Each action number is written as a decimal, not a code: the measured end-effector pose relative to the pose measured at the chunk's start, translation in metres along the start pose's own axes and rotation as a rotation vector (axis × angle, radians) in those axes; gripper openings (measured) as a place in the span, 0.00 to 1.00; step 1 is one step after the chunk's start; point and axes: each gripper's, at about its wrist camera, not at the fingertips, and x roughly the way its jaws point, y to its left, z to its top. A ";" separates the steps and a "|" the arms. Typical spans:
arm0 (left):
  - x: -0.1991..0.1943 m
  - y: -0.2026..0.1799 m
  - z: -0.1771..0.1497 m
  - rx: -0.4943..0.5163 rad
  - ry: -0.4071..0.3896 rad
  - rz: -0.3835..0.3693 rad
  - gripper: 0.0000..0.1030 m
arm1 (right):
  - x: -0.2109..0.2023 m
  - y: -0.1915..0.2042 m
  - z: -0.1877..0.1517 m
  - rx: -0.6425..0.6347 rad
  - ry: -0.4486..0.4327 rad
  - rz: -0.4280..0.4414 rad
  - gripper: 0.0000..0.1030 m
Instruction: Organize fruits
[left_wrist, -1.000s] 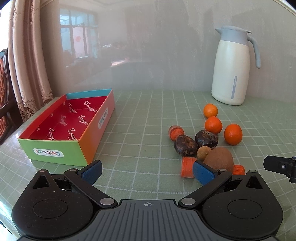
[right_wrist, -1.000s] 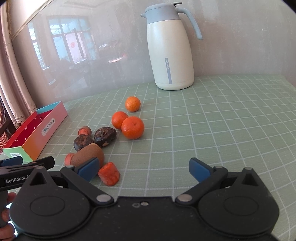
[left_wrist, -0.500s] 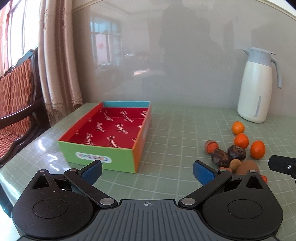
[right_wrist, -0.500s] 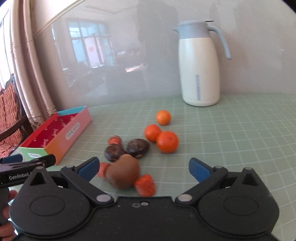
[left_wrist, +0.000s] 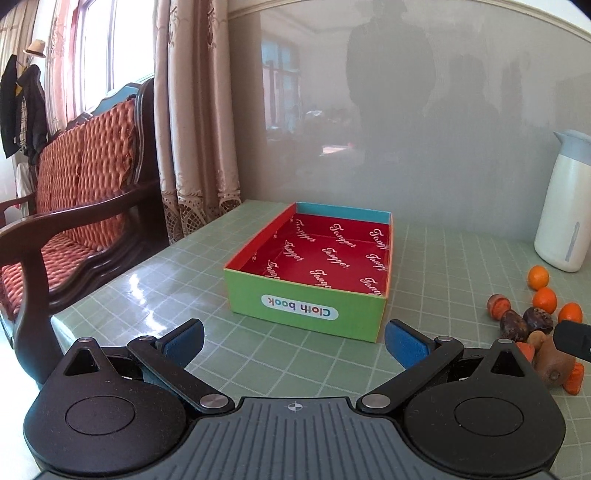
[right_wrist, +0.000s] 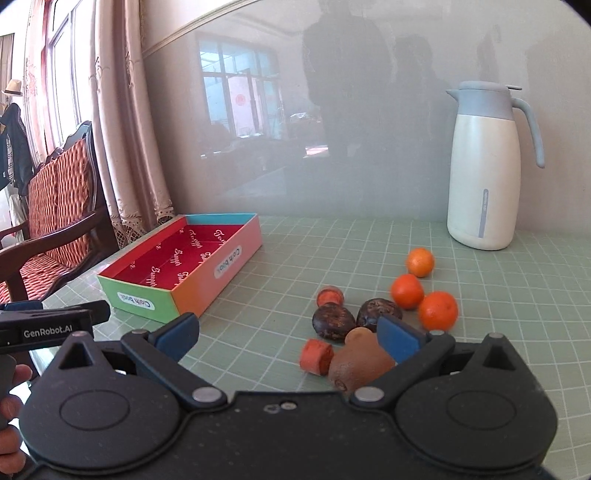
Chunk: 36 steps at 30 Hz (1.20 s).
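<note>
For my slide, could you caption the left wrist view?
Open left gripper facing the empty box, fruit at right.

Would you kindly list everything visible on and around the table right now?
box: 1, red inside, green and orange walls, left side of table, nothing in it
oranges: 3, orange, right of the pile, in a line toward the jug
dark fruits: 2, dark brown, wrinkled, middle of the pile
kiwi: 1, brown, front of the pile, beside the right gripper's finger
carrot pieces: 3 seen, orange-red, at the pile's edges
small tan fruit: 1, tan, between dark fruits and kiwi
jug: 1, white with grey lid, back right
table: 1, green grid cover
chair: 1, dark wood, red cushion, left
curtains: beige, left
left gripper: open, facing box
right gripper: open, near the pile
</note>
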 end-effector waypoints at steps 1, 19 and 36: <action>-0.001 -0.002 0.000 0.000 0.000 -0.004 1.00 | 0.000 -0.001 0.000 0.006 0.001 -0.002 1.00; -0.011 -0.053 0.002 0.106 -0.001 -0.099 1.00 | -0.014 -0.046 -0.007 0.073 0.007 -0.091 1.00; -0.004 -0.131 -0.015 0.225 0.080 -0.285 1.00 | -0.031 -0.119 -0.020 0.248 0.042 -0.252 1.00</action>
